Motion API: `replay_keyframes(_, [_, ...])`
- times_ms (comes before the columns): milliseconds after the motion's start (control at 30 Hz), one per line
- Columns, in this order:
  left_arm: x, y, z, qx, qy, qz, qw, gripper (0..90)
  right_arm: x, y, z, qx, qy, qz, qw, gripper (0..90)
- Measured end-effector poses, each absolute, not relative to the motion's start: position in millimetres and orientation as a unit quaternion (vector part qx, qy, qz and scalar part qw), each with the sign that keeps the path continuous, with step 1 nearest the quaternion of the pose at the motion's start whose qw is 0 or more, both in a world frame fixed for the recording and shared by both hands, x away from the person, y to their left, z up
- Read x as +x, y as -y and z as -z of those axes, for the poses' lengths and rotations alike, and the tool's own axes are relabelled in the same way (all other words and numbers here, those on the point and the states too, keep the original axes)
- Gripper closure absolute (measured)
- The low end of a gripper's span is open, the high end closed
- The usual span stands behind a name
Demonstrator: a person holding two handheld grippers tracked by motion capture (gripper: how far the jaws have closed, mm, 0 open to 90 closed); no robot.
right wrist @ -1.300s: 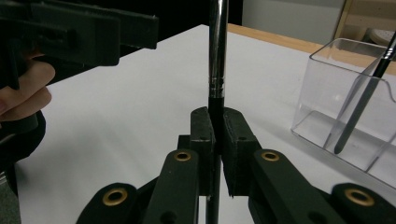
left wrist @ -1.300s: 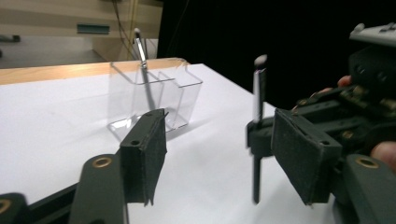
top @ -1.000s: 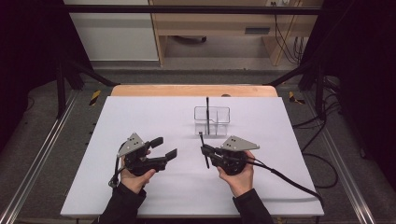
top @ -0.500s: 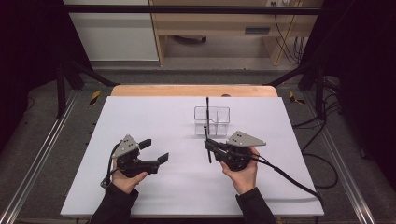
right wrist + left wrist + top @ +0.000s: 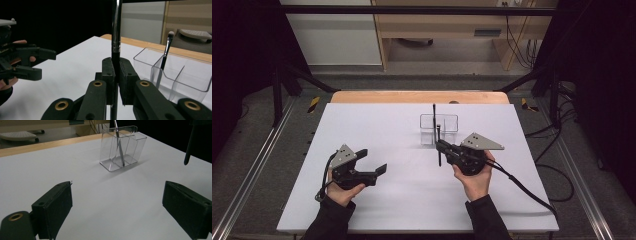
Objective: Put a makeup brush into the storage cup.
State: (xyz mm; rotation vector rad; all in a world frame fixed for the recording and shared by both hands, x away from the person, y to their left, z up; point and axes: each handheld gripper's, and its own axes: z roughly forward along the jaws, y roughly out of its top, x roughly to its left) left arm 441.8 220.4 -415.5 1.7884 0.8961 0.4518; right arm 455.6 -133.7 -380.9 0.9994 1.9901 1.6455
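Moved: left gripper (image 5: 371, 162) drew back toward lower left, jaws apart.
Right gripper (image 5: 441, 146): clamps upright brush (image 5: 115, 40).
Obstacle: clear organizer (image 5: 439, 123) just beyond, holding another brush (image 5: 434, 116).
Room: bare table (image 5: 377, 125) frame centre.

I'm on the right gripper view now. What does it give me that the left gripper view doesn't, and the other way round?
Right gripper view: the right gripper shut on a slim black makeup brush with a silver ferrule, held upright.

Left gripper view: the left gripper, jaws wide apart over bare white table.

Both: the clear plastic divided organizer, with a second dark-handled brush standing in it.
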Motion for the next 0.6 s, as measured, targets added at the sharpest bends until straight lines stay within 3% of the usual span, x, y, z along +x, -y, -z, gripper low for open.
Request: replay_keyframes(600, [445.8,-224.4,420.0,0.755,-0.378,-0.192,0.501,7.0,479.8,141.2,363.7,0.379,-0.676,-0.599,0.205,84.4])
